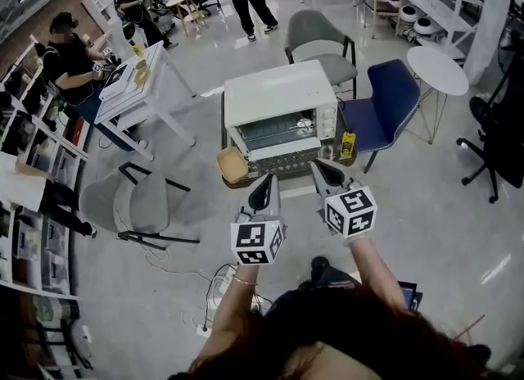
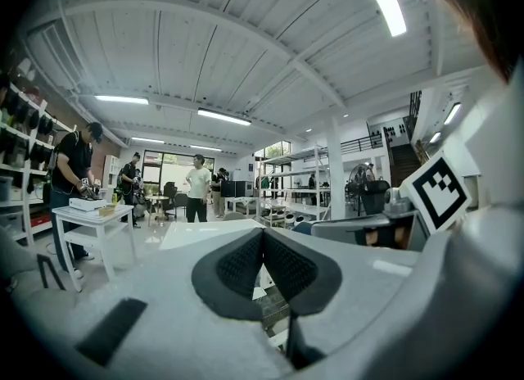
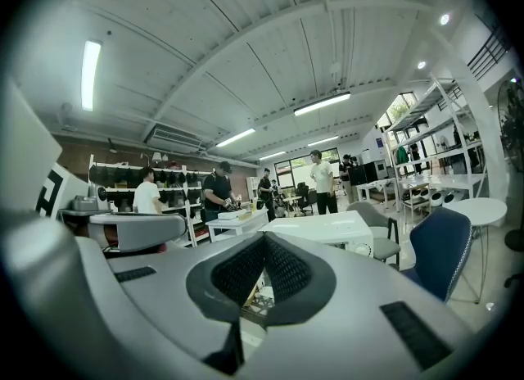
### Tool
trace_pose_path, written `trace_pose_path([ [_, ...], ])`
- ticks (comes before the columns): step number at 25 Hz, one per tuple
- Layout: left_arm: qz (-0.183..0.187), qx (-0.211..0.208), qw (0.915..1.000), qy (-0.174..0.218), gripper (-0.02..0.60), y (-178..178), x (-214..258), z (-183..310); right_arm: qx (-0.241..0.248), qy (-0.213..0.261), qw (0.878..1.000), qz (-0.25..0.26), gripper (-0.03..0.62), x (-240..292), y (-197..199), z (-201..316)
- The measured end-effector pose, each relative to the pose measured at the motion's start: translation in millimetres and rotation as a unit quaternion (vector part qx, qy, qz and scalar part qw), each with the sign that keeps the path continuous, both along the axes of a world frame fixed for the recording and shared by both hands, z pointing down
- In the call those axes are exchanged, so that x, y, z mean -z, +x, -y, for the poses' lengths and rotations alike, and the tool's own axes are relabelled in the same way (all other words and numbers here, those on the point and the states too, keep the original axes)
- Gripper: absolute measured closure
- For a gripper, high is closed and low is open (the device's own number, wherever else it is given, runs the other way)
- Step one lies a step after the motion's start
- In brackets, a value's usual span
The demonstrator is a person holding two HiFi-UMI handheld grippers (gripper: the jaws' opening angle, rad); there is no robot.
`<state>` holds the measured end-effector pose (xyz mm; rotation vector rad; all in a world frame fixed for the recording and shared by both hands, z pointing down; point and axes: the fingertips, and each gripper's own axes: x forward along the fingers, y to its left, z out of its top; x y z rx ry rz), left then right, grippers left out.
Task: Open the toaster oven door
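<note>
Both clenched, both empty: left gripper [image 1: 267,183] and right gripper [image 1: 324,167] hover side by side. The oven [image 1: 281,96] sits just ahead, and its door [image 1: 283,160] looks already down beyond the tips. A careless dip could bang it.

Glossy grey floor [image 1: 426,206] below me, blue chair [image 1: 393,92] beside round white table [image 1: 436,67], grey chair [image 1: 315,30], white desk [image 1: 131,96] to my left, ribbed white ceiling [image 2: 246,34], strip light [image 2: 386,2].
</note>
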<state>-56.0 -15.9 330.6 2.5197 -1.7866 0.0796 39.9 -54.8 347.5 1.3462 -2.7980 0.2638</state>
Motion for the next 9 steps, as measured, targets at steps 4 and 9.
trace_pose_path([
  [4,-0.001,-0.002,1.0,-0.002,0.566,3,-3,3,-0.003,-0.002,1.0,0.0,0.594,-4,4,2],
  [9,-0.003,-0.004,1.0,-0.004,0.566,11,-5,8,-0.006,-0.004,1.0,0.001,0.594,-5,11,7],
])
